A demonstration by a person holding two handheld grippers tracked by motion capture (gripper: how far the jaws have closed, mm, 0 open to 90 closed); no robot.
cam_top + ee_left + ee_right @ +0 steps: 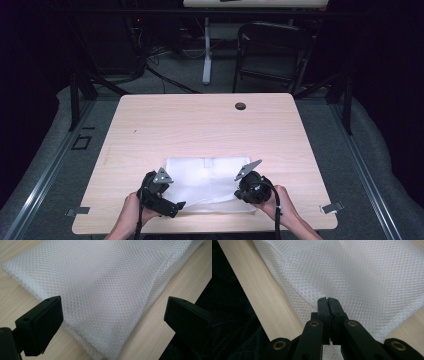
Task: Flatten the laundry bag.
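Observation:
A white mesh cloth (207,182) lies flat on the near middle of the wooden table (200,125). My left gripper (179,205) is at the cloth's near left corner. In the left gripper view it (113,315) stands open, its jaws wide apart on either side of the cloth (100,285) corner, low over it. At the near right corner is my right gripper (239,195). In the right gripper view it (328,301) is shut, jaw tips pressed together on the cloth (367,272) just inside its edge.
A round cable hole (240,106) sits near the table's far edge. Metal clips (331,207) stick out at the near corners. A dark folding chair (270,50) and another desk's leg (206,50) stand on the floor beyond the table.

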